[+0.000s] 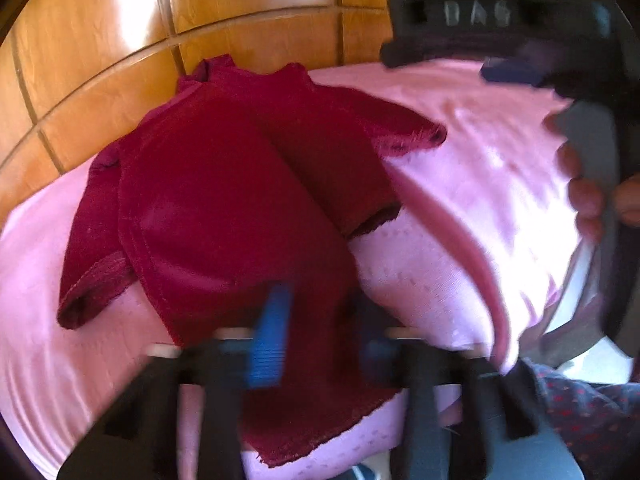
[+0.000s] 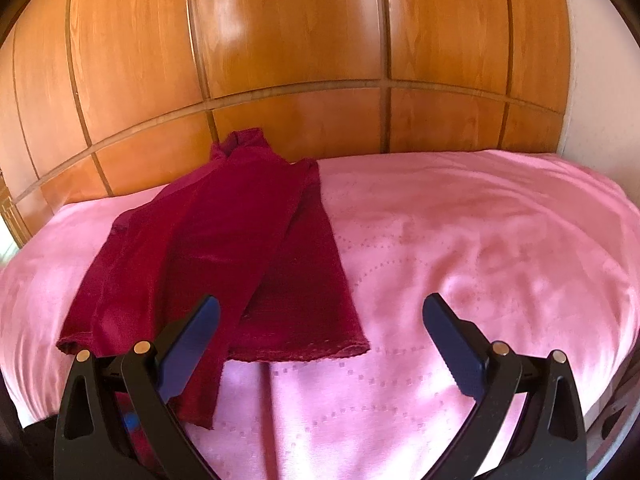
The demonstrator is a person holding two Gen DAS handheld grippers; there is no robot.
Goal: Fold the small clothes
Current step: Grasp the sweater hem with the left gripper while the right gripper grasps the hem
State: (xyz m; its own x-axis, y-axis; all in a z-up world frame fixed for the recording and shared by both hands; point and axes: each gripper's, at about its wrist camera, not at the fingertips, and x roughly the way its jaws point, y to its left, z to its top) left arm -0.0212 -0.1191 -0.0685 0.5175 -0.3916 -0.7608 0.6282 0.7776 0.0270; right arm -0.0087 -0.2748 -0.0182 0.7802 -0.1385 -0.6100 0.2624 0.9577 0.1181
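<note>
Maroon top (image 2: 224,248) on the pink bed (image 2: 480,240) looks roughly half folded, sides and sleeves tucked in, left tongs (image 1: 316,332) pinching its near hem, right tongs (image 2: 320,344) spread wide and empty, so the final fold's still left I think.

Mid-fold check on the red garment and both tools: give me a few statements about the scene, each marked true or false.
1. The right tool is open and holds nothing. True.
2. The red garment lies on a green sheet. False: it lies on a pink bedspread.
3. The left tool has garment fabric between its fingers. True, though the left wrist view is blurred and the grip itself is unclear.
4. The garment sits at the right end of the bed in the right wrist view. False: it sits left of centre.
5. A wooden panelled wall stands behind the bed. True.
</note>
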